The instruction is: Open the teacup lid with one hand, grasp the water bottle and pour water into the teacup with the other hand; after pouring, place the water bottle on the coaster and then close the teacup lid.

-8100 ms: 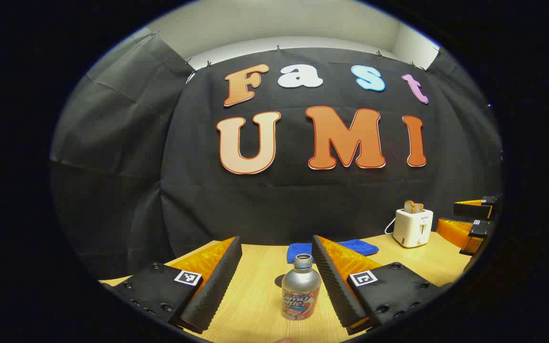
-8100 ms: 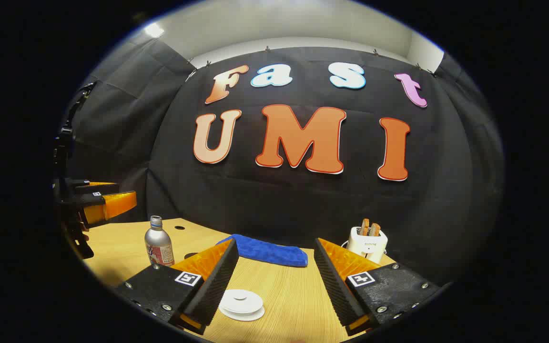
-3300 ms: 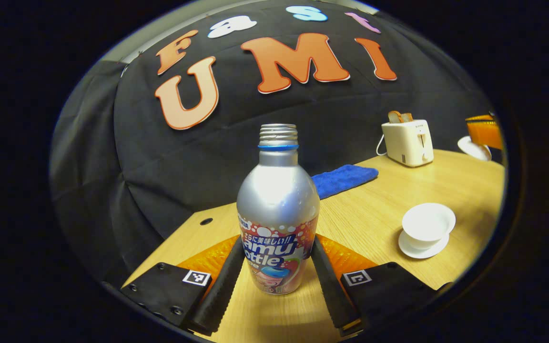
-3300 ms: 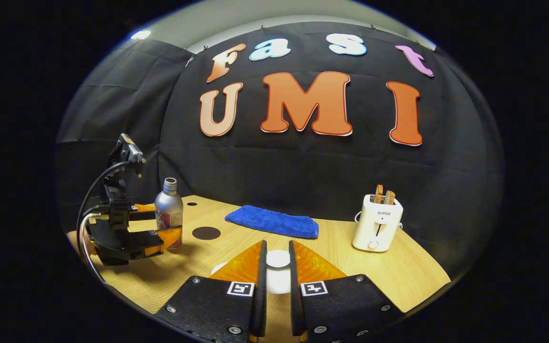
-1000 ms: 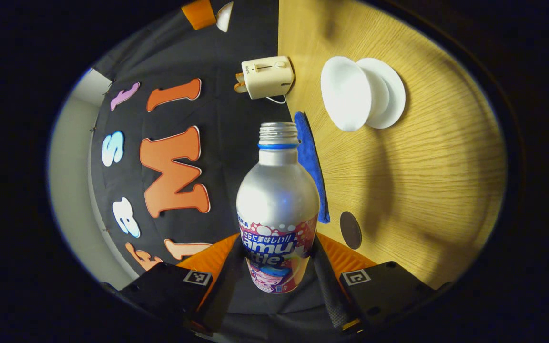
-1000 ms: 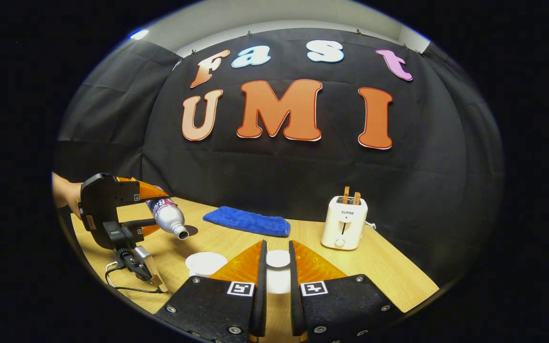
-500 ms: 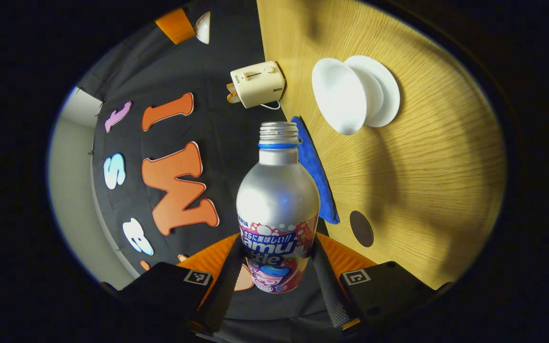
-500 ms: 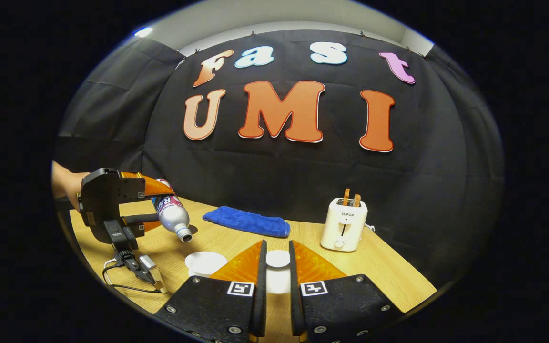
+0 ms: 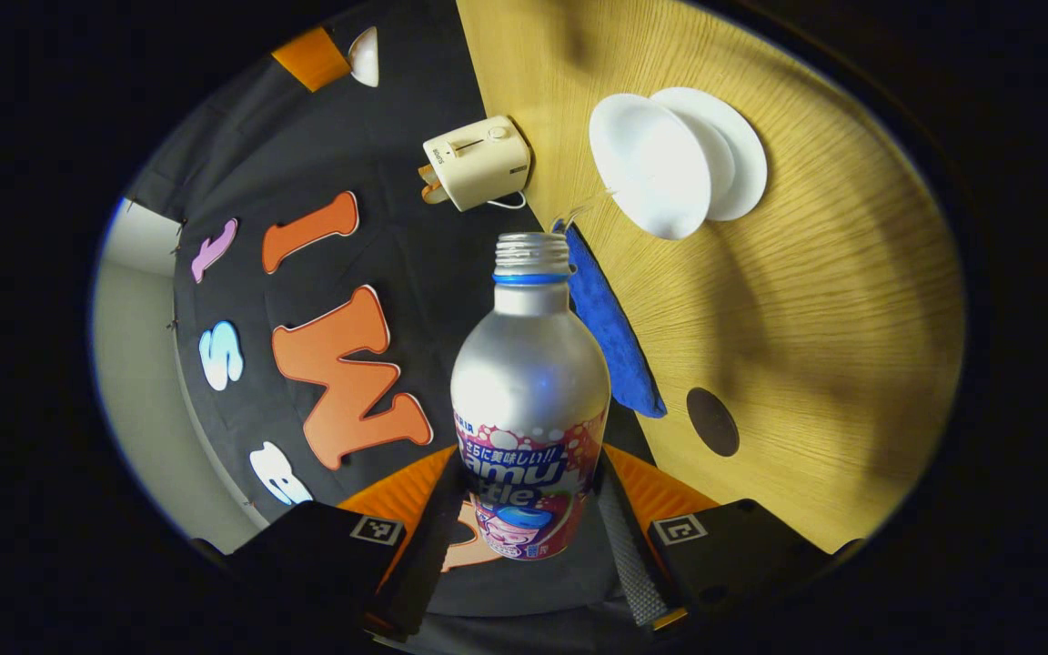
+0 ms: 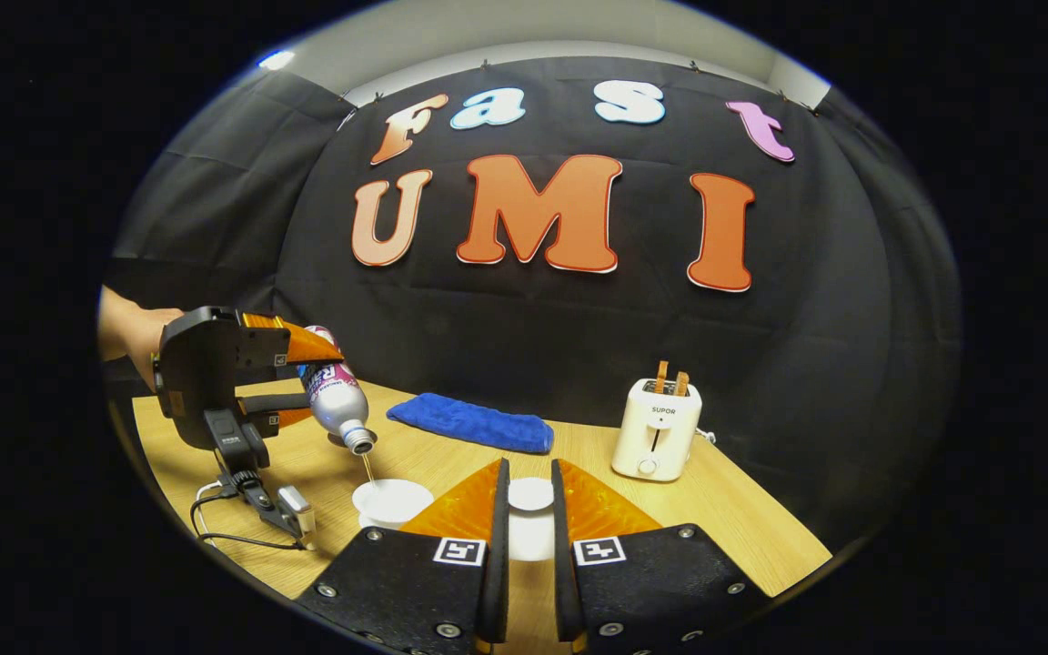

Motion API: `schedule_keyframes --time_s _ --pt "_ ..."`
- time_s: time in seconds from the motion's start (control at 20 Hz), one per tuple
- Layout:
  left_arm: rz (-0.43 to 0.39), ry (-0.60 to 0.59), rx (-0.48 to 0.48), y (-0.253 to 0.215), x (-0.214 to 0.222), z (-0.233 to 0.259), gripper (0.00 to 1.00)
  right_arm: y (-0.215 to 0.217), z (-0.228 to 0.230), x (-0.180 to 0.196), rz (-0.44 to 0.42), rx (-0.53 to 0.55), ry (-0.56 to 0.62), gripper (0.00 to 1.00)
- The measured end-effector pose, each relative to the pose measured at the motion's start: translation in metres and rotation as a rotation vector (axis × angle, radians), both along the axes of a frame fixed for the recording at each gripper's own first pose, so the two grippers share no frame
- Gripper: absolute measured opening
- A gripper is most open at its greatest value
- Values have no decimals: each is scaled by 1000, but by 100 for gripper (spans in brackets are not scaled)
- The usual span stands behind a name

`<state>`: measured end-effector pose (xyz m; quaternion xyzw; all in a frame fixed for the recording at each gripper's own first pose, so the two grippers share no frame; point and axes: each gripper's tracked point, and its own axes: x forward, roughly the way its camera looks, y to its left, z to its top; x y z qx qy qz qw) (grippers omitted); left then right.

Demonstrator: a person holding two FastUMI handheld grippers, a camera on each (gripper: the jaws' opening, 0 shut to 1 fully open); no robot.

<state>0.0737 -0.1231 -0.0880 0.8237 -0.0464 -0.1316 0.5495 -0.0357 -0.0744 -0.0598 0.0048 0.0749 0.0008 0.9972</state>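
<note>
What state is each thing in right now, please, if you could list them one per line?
Water bottle: uncapped, tipped, pouring a thin stream.
Teacup: uncovered, on its saucer.
Lid: held off the cup.
Left gripper: shut on the bottle.
Right gripper: shut on the lid.
Toaster: two slices raised.
Coaster: bare.

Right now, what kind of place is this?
Probably a staged demo booth, not a real kitchen: black cloth wall behind a wooden table, with a toaster and teacup set out as props.
</note>
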Motion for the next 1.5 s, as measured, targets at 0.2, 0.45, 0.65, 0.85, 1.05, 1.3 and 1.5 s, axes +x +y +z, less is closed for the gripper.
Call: schedule_keyframes --time_s 0.2,0.45,0.65,0.85,1.05,1.3,1.5 --pt "14 -23 19 5 4 9 82 0 0 -1 1 -1 -4 21" --pt "4 -65 53 3 10 26 82 0 -1 2 -1 -3 2 21" --pt "-16 -88 78 -5 14 37 84 0 0 1 1 -7 0 21" --pt "-32 -104 101 -8 15 46 84 2 1 1 9 -9 0 22" --pt "-37 -114 125 -8 19 50 84 1 1 2 12 -8 2 22" --pt "-51 -125 157 -11 20 45 85 4 1 4 19 -5 7 22" --pt "-71 -128 183 -14 16 35 84 8 -1 6 26 -6 13 21"
